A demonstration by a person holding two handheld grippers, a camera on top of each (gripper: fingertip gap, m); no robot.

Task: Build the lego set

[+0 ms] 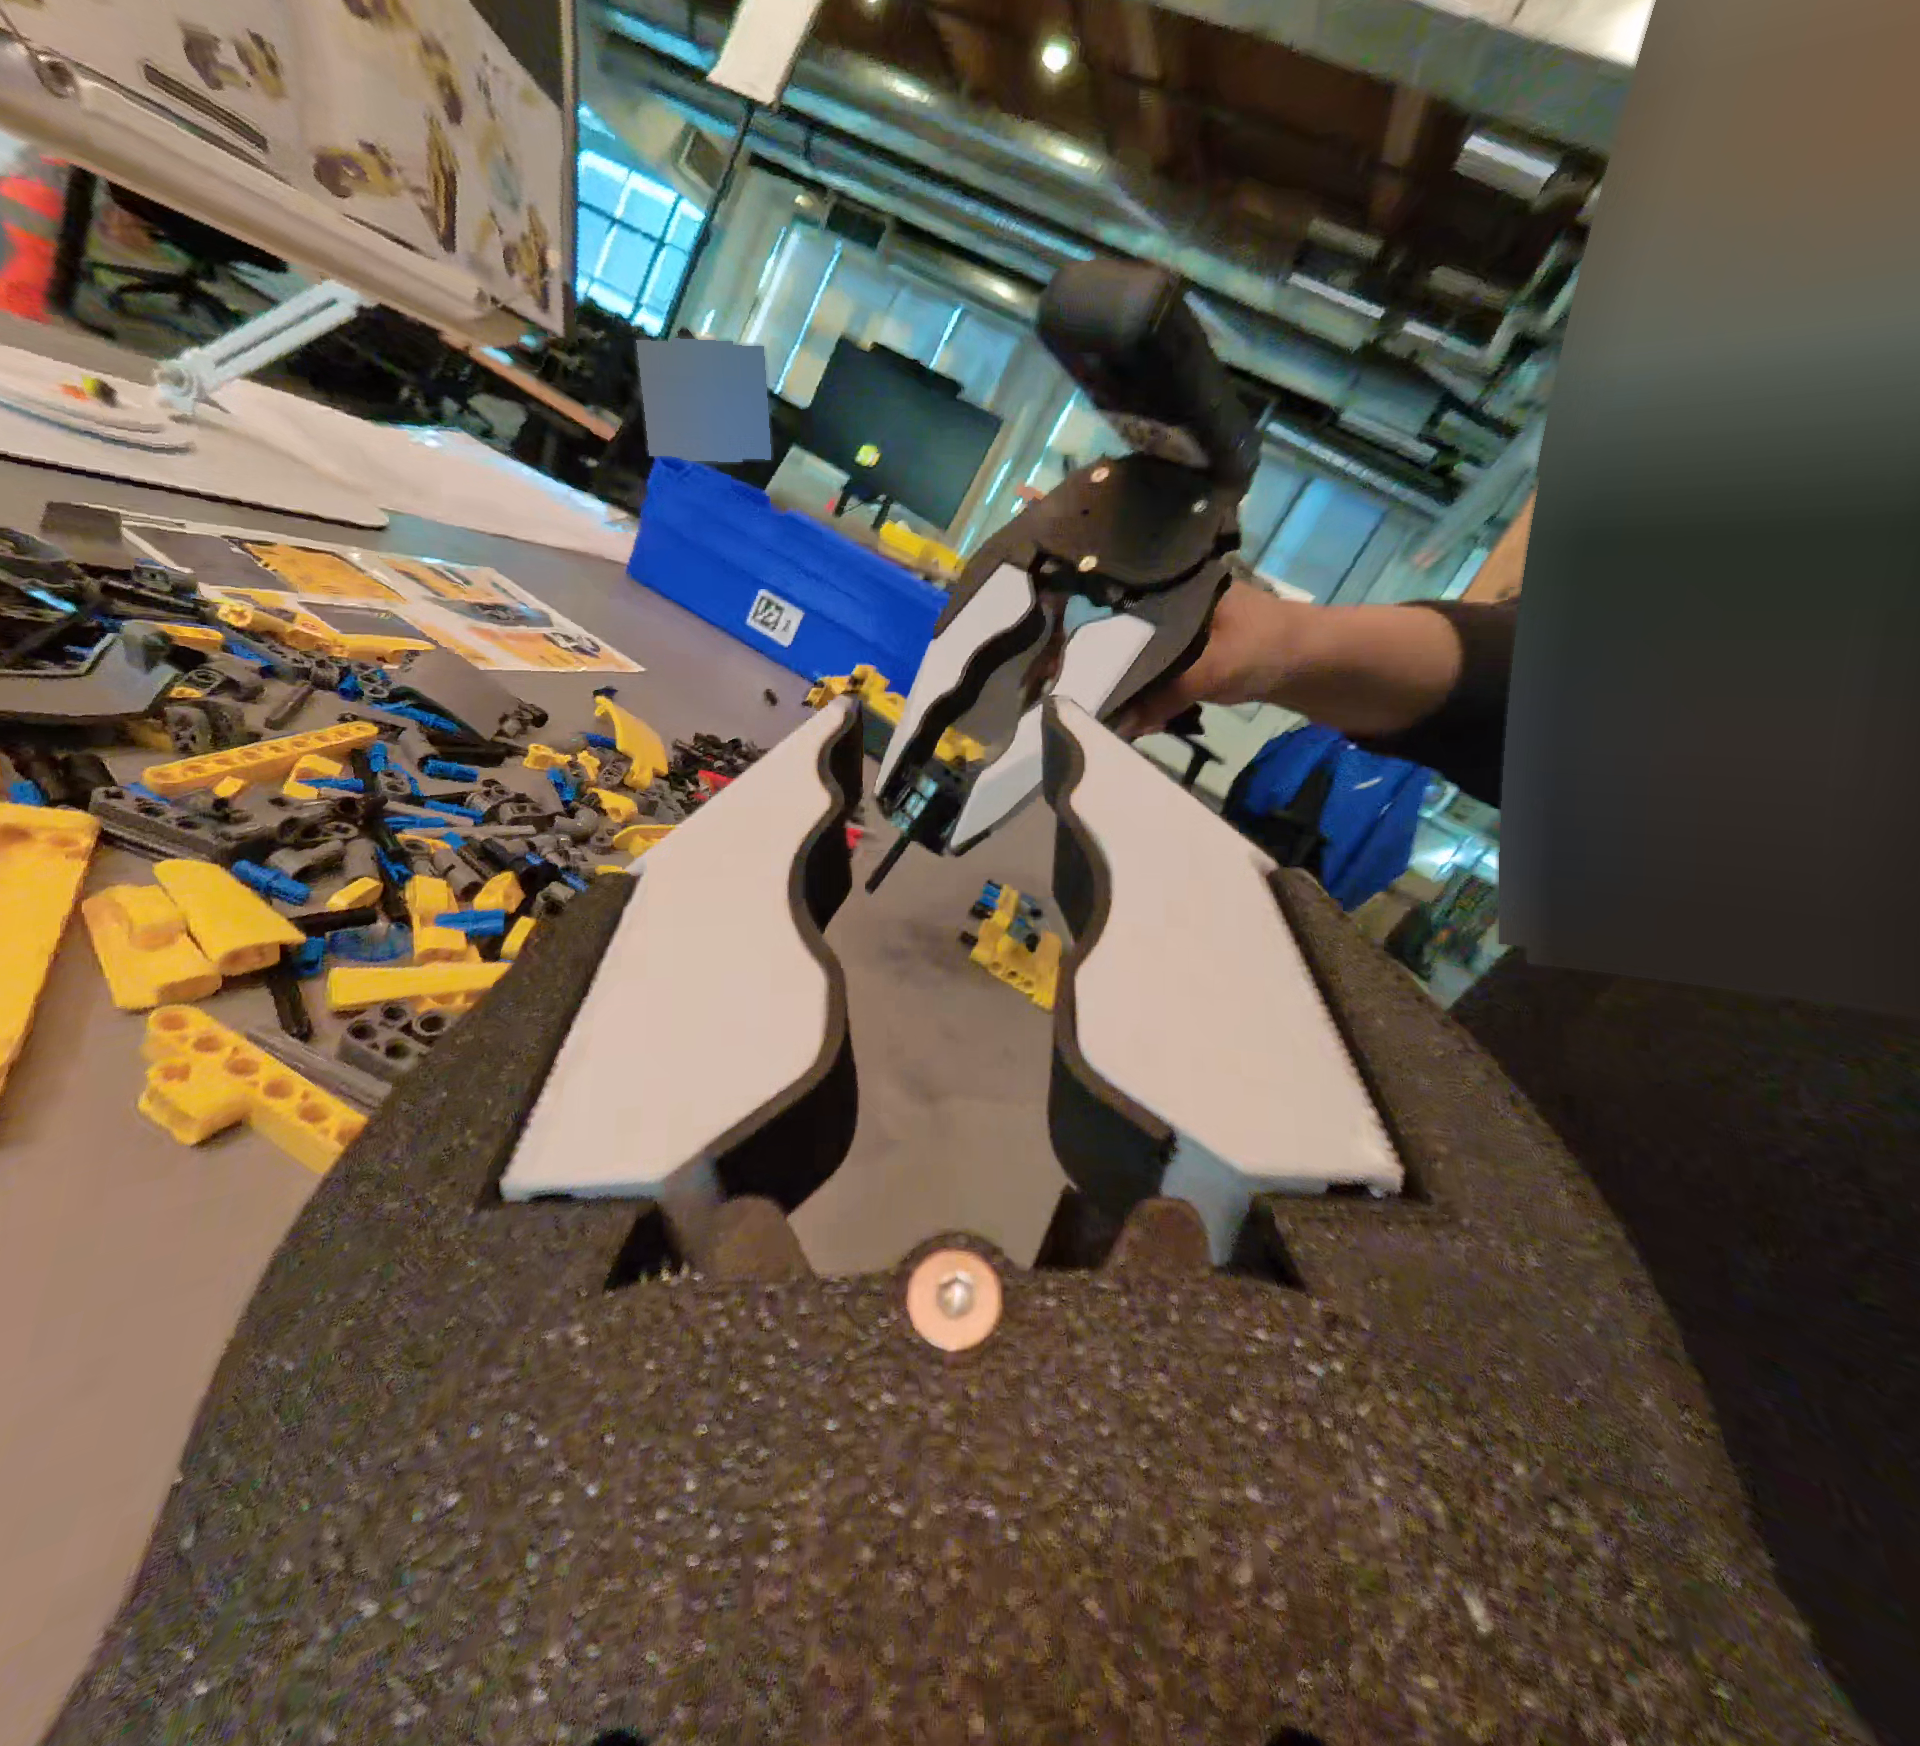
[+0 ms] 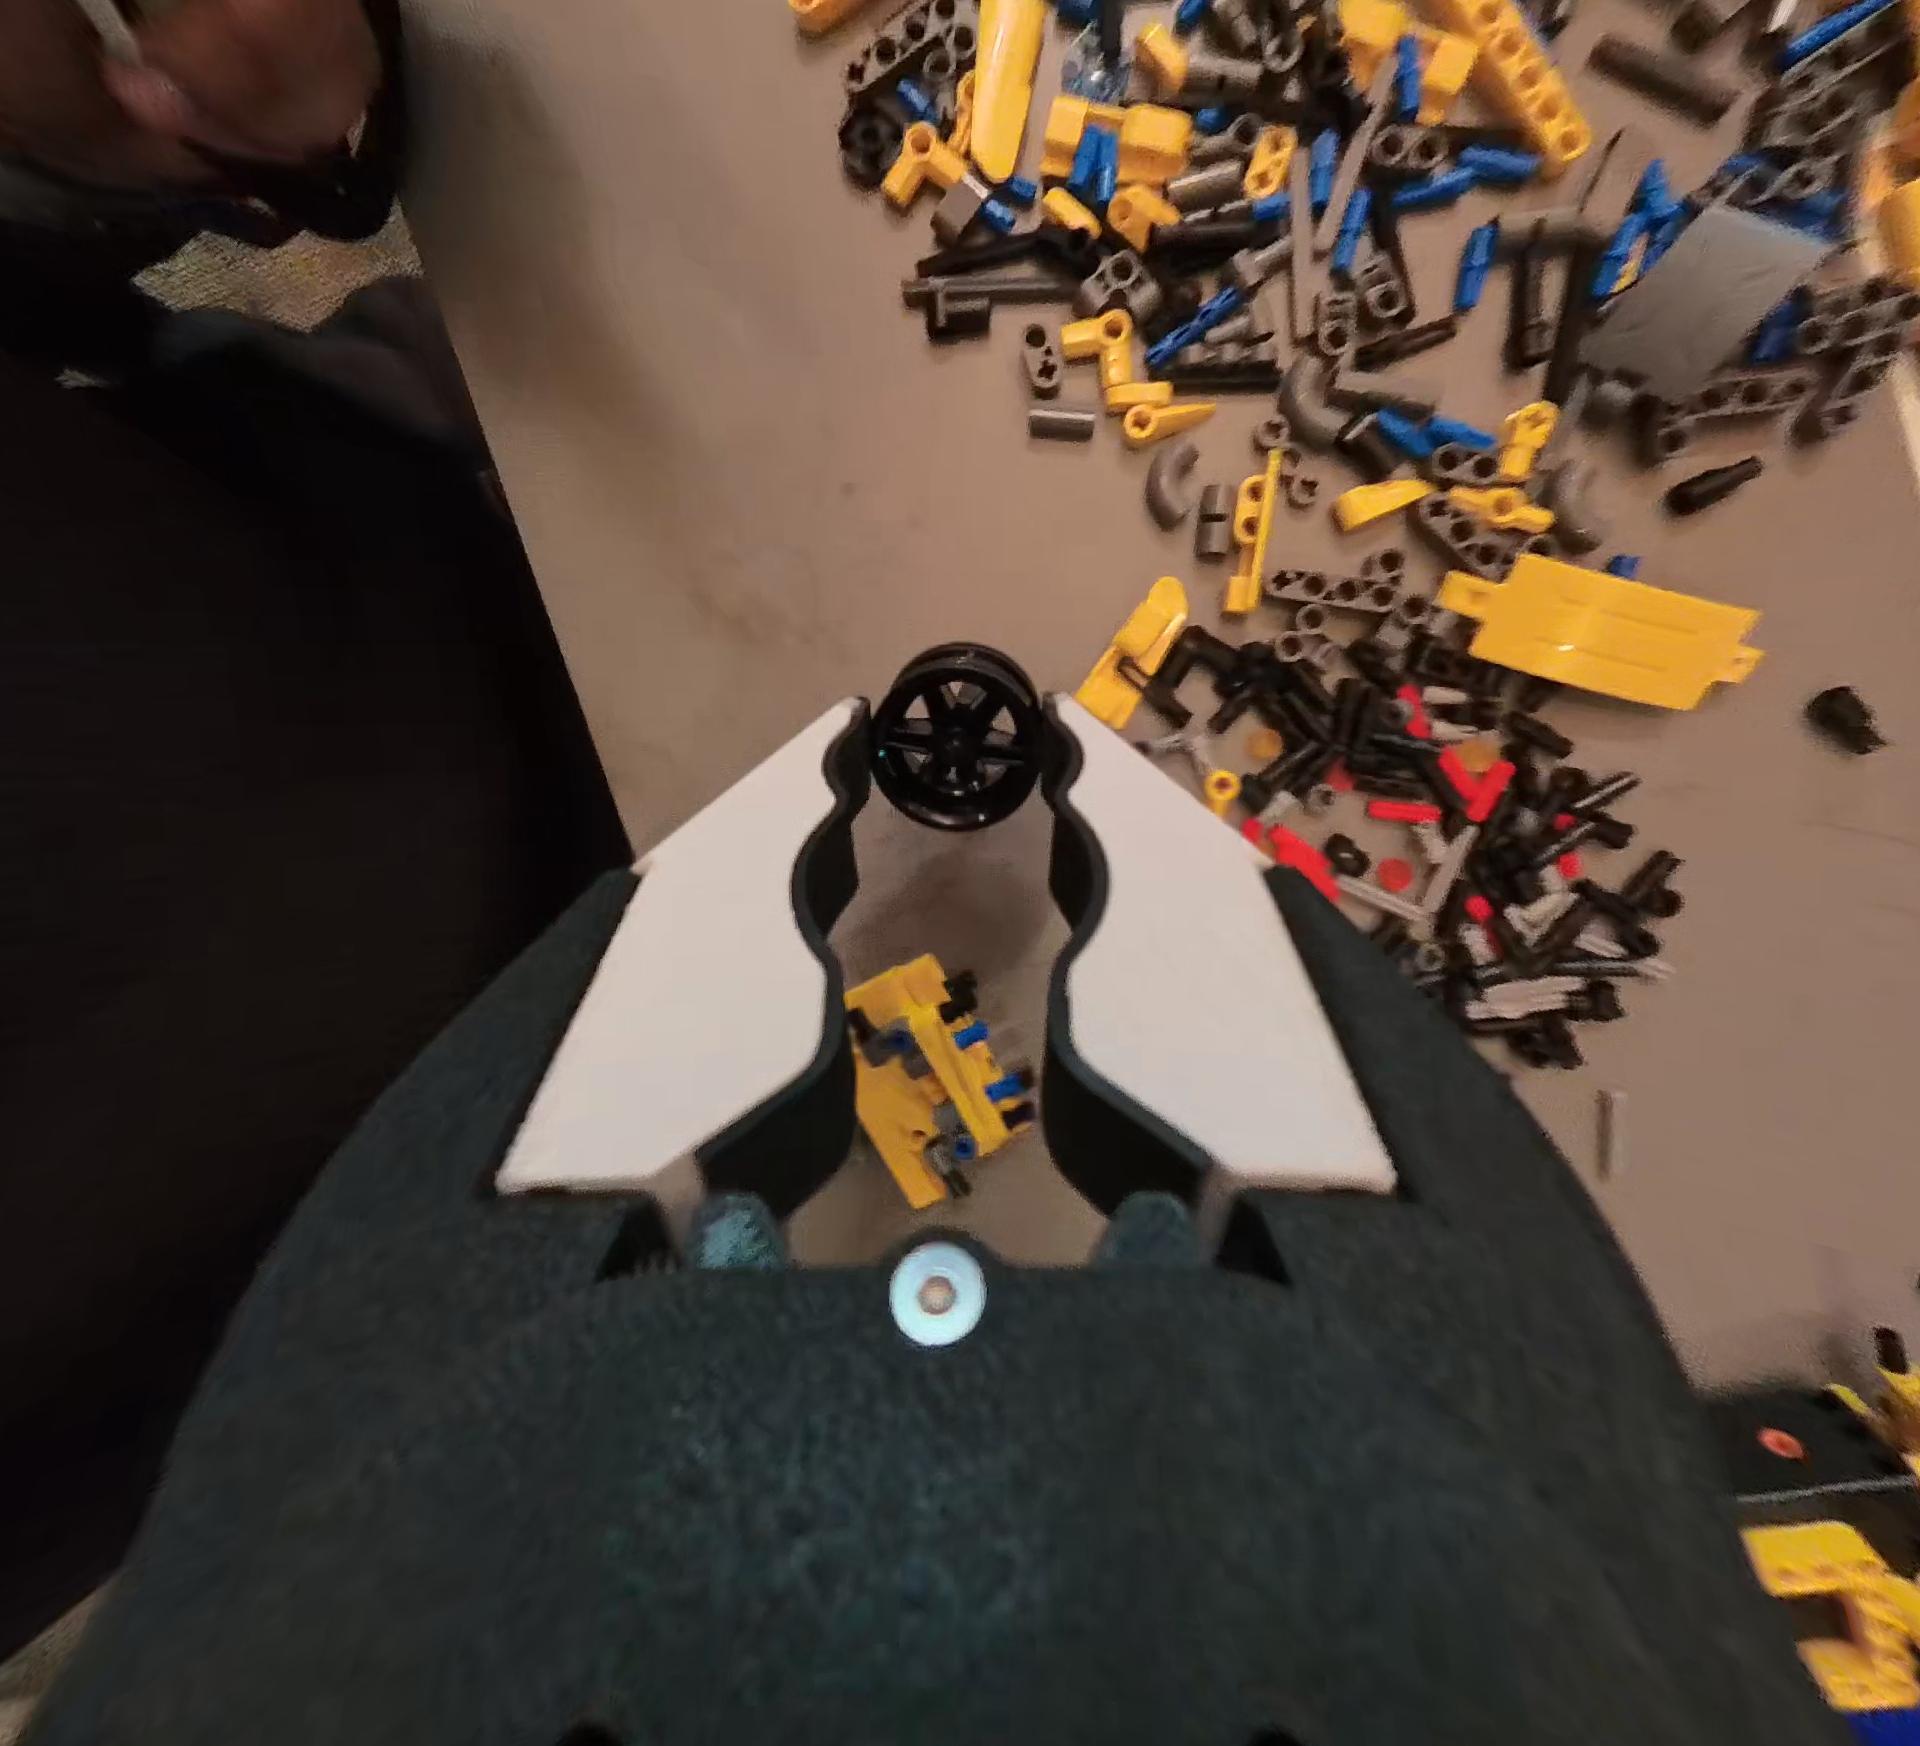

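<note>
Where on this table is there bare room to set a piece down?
Bare table lies between the table's near edge and the loose brick pile, beyond the wheel in the right gripper. Crowded: that pile and the black-and-red pins.

The left wrist view looked low and level across the grey tabletop [image 1: 717, 574] toward the room. The right wrist view faced steeply down, close above it. Both showed the small yellow brick assembly [image 1: 1013, 943] [image 2: 940, 1078].
</note>
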